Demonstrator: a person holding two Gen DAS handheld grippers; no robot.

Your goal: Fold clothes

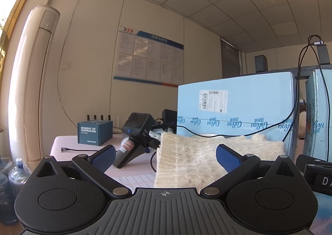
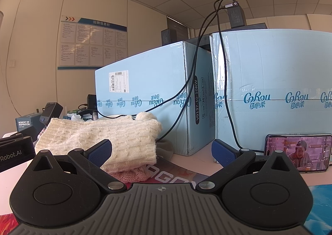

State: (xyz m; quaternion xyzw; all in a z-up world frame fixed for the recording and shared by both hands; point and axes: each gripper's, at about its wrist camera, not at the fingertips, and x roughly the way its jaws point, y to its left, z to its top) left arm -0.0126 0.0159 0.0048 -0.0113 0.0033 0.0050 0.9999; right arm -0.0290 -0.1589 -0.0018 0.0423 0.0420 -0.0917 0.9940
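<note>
A folded cream cable-knit sweater (image 1: 197,156) lies on the table just ahead of my left gripper (image 1: 166,154), which is open with its blue pads wide apart and nothing between them. In the right wrist view the same cream sweater (image 2: 103,137) sits to the left of centre, on top of a pink knit garment (image 2: 134,174) whose edge peeks out beneath it. My right gripper (image 2: 161,151) is open too; its left pad (image 2: 99,152) overlaps the sweater's front edge in the image, holding nothing.
Two light blue cardboard boxes (image 2: 149,98) (image 2: 276,94) stand behind the clothes, with black cables hanging over them. A phone (image 2: 298,152) playing video leans at the right. A spare black gripper (image 1: 134,133), a small teal box (image 1: 94,132) and water bottles (image 1: 16,174) are at the left.
</note>
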